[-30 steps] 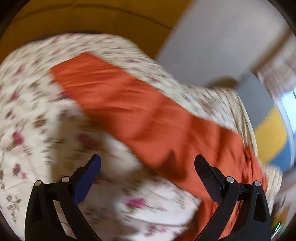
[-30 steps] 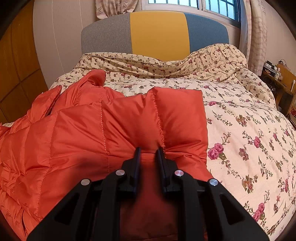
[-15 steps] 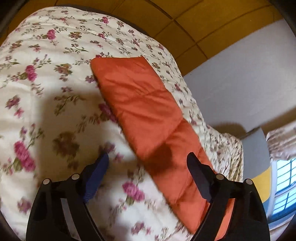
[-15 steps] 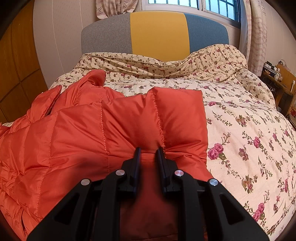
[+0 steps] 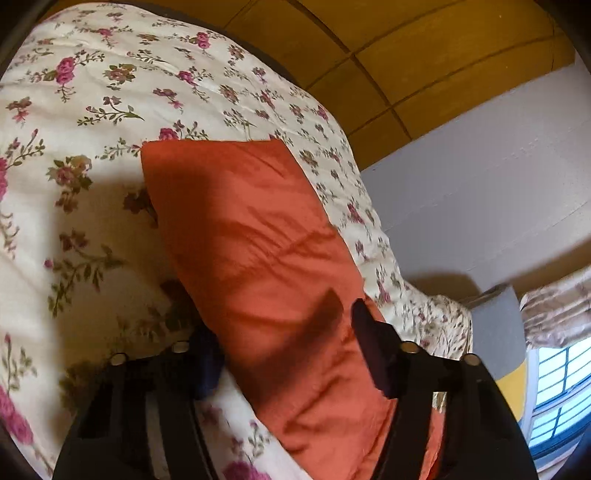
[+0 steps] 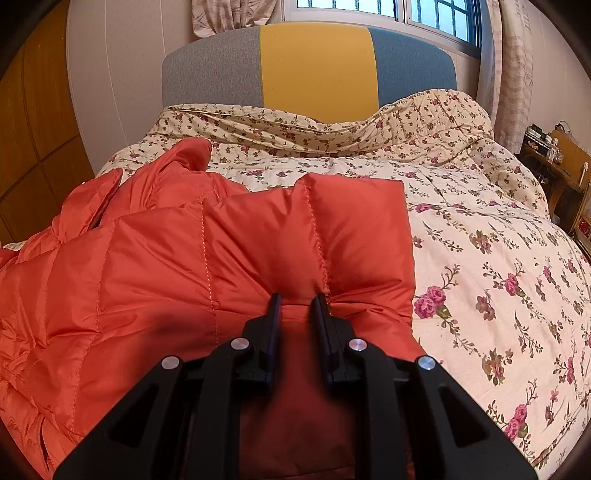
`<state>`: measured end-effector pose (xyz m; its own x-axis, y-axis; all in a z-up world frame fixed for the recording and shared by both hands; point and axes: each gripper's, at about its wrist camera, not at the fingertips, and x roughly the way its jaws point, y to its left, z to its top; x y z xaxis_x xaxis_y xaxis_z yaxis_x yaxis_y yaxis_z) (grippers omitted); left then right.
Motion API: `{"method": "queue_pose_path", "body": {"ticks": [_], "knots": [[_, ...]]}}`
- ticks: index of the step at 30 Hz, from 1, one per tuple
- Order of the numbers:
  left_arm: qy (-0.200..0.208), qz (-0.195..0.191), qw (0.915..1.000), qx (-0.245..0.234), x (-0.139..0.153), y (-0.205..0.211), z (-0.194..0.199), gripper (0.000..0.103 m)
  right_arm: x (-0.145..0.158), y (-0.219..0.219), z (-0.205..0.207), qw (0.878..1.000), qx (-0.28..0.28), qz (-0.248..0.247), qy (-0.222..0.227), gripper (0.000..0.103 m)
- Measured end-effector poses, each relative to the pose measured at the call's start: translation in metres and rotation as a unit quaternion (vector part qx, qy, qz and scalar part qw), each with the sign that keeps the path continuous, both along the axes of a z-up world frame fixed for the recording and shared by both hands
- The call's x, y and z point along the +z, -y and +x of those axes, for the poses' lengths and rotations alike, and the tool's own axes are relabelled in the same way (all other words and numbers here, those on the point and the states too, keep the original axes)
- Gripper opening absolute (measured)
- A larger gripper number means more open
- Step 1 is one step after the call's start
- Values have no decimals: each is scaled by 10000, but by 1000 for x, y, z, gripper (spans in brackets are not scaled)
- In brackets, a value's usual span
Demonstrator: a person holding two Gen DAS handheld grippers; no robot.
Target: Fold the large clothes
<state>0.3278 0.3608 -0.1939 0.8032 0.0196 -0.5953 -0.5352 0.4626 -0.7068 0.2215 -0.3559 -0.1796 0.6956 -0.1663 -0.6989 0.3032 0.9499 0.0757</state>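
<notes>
The orange puffer jacket (image 6: 229, 266) is lying spread across the left half of the bed (image 6: 498, 258), on top of a flowered quilt (image 6: 480, 229). In the right wrist view its quilted panel nearest the camera is lying fairly flat, while the part toward the wall is bunching up in loose humps, so the fold is looking barely started. A long orange strip, probably a sleeve (image 5: 258, 258), is stretching away over the quilt in the left wrist view, flat and unfolded.

The right tool (image 6: 298, 299) is pinching a ridge of the jacket's near edge beside a stitched seam; its jaws are sitting close together with puffed fabric squeezed between them. The left tool (image 5: 284, 332) is spread wide and straddling the sleeve: one finger is sitting against the sleeve's far edge, the other is half hidden beside its near edge, and nothing is being gripped yet.

Judging from this, the work is at an early stage. What seems left is closing on the sleeve, bringing it in over the body, then doubling the body over itself and smoothing the rumpled part.

Beyond the bed, a grey, yellow and blue headboard (image 6: 317, 74) is standing under a window (image 6: 388, 11).
</notes>
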Motion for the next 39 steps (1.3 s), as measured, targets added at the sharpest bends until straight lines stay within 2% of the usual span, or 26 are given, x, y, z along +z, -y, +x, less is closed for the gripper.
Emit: {"method": "queue_pose_path", "body": {"ticks": [1,3,4,5,7,10,14,19,22,23,27,32,36,38,39], "knots": [[14,36,10000,-43,0,-2,2,58,0,1,0,10000,-2,-8,-1,18],[28,77,9998,-170,-2,-5,4,44,0,1,0,10000,-4,-26,-7,18],[68,-15,9998,-187,-5,-8,3,39,1,1,0,10000,-6,-40,-10,18],[156,-130,9997,-167,-8,-11,1,39,1,2,0,10000,-9,-54,-13,18],[257,-287,9991,-171,-11,-16,-3,27,1,2,0,10000,-9,-72,-17,18],[309,-102,9994,-151,-3,-13,-9,13,0,2,1,10000,-7,-74,-17,18],[384,529,9979,-37,26,11,-15,13,1,2,0,10000,-6,-76,-17,18],[566,1266,9899,-294,62,50,-15,13,1,1,1,10000,-5,-72,-16,18],[776,2008,9753,-491,90,86,-18,13,1,1,1,10000,-4,-75,-16,18],[900,2329,9665,-596,101,104,-21,13,1,2,1,10000,-4,-70,-15,18],[1168,2931,9427,-1082,124,159,-26,13,1,1,1,10000,-5,-71,-14,18],[1261,3245,9224,-1672,131,214,-32,13,1,2,2,10000,-5,-76,-16,18],[1501,3679,8903,-2227,138,270,-46,13,1,1,2,10000,-4,-74,-14,18],[1613,3759,8764,-2540,139,299,-51,13,1,0,2,10000,-4,-78,-16,18],[1628,3774,8731,-2622,138,307,-51,13,1,0,2,10000,-3,-76,-15,18]]}}
